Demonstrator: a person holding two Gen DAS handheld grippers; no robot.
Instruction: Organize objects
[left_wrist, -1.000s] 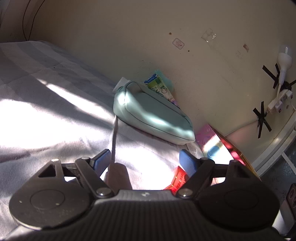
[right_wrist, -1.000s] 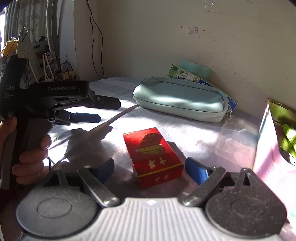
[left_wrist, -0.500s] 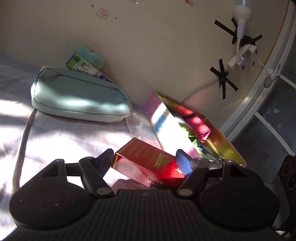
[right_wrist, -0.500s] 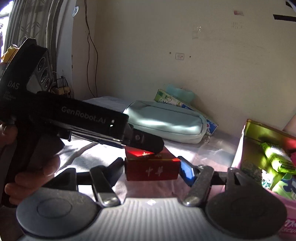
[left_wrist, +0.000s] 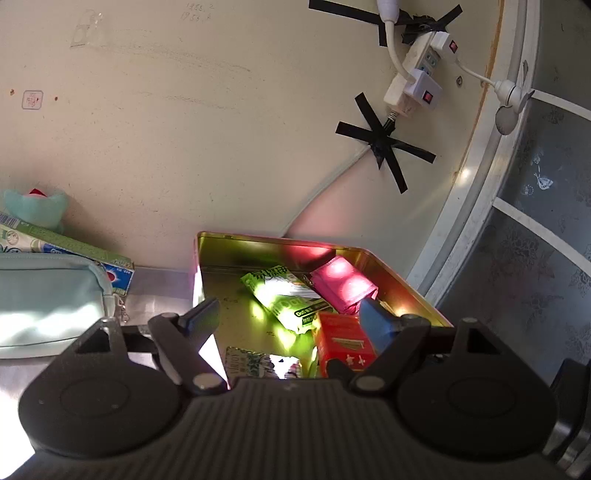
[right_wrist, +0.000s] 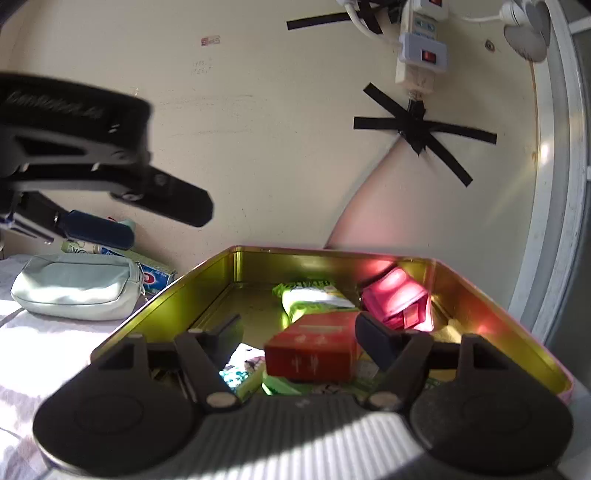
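A cream wall backs a cloth-covered surface; at left lies a pale green pouch (right_wrist: 77, 291), at right a gold tin (right_wrist: 491, 295). The red box (right_wrist: 314, 354), rectangular with gold print, rests inside it. Judged light and rigid: grip its flat sides. Both grippers' jaws have just been opening; the left gripper (left_wrist: 291, 314) and right gripper (right_wrist: 299, 332) stand spread, releasing it.

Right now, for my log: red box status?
Left gripper, right gripper: jaws just opening, pads off red box. Box in gold tin, on packets. Nothing blocking.
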